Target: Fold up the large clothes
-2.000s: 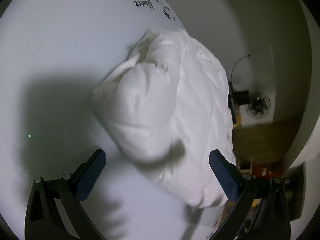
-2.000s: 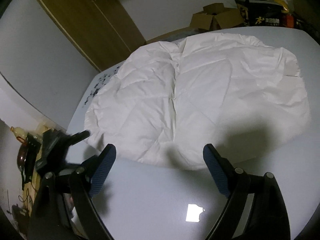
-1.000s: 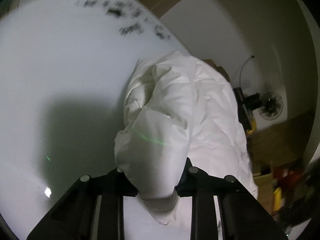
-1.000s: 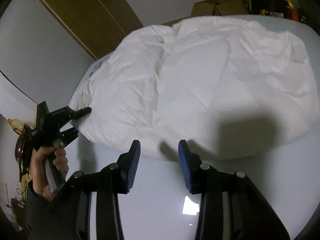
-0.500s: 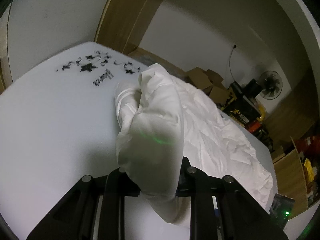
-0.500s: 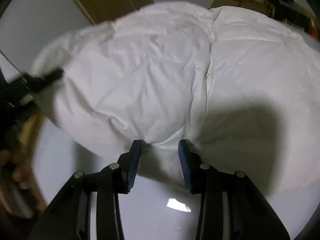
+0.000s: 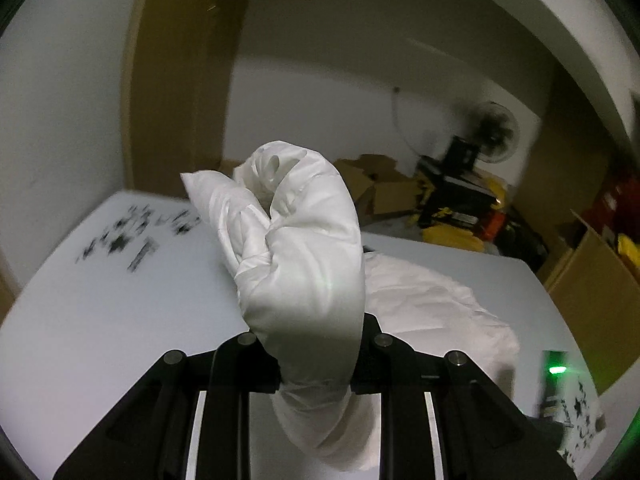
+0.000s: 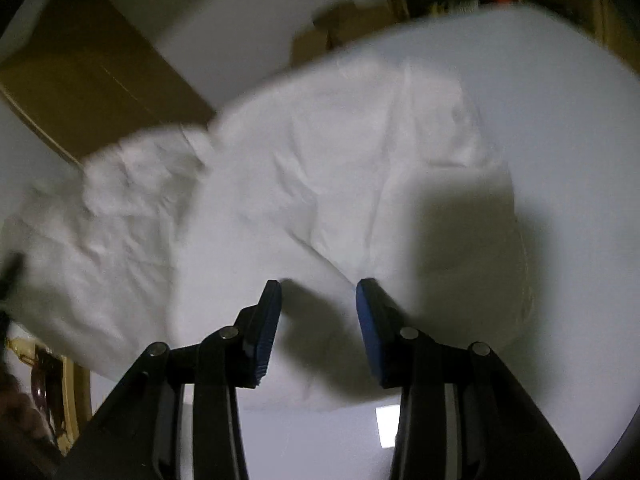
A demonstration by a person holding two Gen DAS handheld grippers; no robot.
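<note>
While the left tongs [image 7: 316,360] pinch a bunched sleeve of the white jacket [image 7: 304,264] raised off the pale surface [image 7: 100,320], rest of jacket (puffy, crumpled) sprawled toward 3 o'clock, right tongs [image 8: 318,308] partly spread, blue pads [image 8: 370,320] over its near hem, blurred.

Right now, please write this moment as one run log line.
left gripper: shut on white garment, lifted | right gripper: open, over garment | table: garment body resting
</note>
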